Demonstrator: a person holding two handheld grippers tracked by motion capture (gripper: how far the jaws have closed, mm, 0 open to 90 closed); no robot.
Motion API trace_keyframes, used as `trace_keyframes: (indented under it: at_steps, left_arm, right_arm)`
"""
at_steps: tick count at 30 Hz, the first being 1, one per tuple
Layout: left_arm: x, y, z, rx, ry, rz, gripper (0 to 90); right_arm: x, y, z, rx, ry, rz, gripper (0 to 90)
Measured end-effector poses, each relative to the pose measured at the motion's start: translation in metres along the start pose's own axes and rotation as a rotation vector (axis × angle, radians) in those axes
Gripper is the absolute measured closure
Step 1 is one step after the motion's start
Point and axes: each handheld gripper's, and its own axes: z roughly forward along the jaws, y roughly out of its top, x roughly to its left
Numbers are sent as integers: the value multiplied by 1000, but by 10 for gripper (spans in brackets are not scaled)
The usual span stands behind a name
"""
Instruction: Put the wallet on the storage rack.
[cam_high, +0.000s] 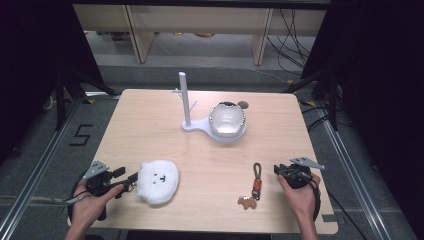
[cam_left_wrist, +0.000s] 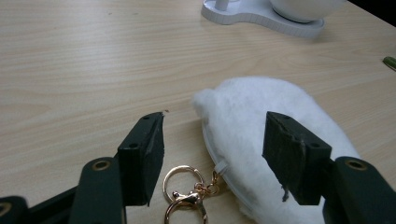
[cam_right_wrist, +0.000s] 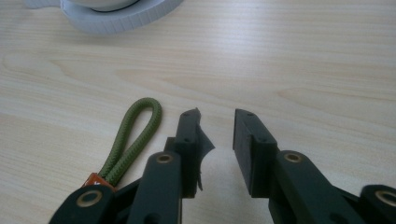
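A white fluffy plush pouch with a small face lies near the table's front left; its gold key ring and clasp rest on the wood beside it. My left gripper is open, its jaws on either side of the ring and the pouch's edge. A green cord loop keychain with an orange clasp and a brown animal charm lies at the front right. My right gripper is open just right of the cord, with nothing between its jaws.
A white stand with an upright post and side pegs rises at the table's middle back, joined to a base holding a silvery bowl. A small dark round object sits behind the bowl. The table's front edge is close to both hands.
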Motion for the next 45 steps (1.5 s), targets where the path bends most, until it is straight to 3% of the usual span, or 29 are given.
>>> trace_keyframes:
  at_steps: [6, 8, 9, 12, 18, 28, 29, 32, 38, 39, 41, 42, 44, 45]
  left_arm:
    - [-3, 9, 3, 52, 8, -7, 375]
    - [-5, 14, 6, 64, 9, -9, 370]
    - [-4, 16, 7, 86, 6, 1, 368]
    - [-3, 19, 7, 132, 14, 19, 359]
    - [-1, 27, 10, 160, 2, 29, 349]
    - [1, 26, 14, 217, 3, 5, 329]
    - [1, 27, 14, 269, 1, 19, 327]
    - [1, 28, 15, 294, 0, 39, 322]
    - [-9, 29, 26, 327, -4, 26, 321]
    - [-13, 30, 29, 354, -8, 26, 329]
    - [-16, 30, 32, 362, 6, 20, 332]
    - [-19, 32, 33, 408, -5, 37, 338]
    - [-20, 32, 34, 423, 1, 41, 340]
    - [-21, 32, 35, 442, 4, 44, 344]
  right_arm:
    - [1, 0, 0, 25, -14, 18, 668]
    - [1, 1, 0, 22, 5, 27, 653]
    - [1, 1, 0, 33, -14, 22, 649]
    - [1, 2, -1, 35, -13, 33, 647]
    - [5, 4, -1, 54, -8, 39, 630]
    - [7, 9, -4, 71, -11, 59, 607]
    - [7, 10, -5, 71, 0, 48, 602]
    - [7, 11, -5, 72, 4, 36, 600]
    - [11, 13, -6, 85, 8, 37, 594]
    - [11, 13, -4, 77, 10, 14, 591]
    - [11, 12, -2, 67, 8, 14, 590]
    - [14, 13, -3, 88, 9, 45, 587]
    - [14, 13, -3, 95, 10, 46, 587]
    - [13, 12, -3, 92, 19, 22, 586]
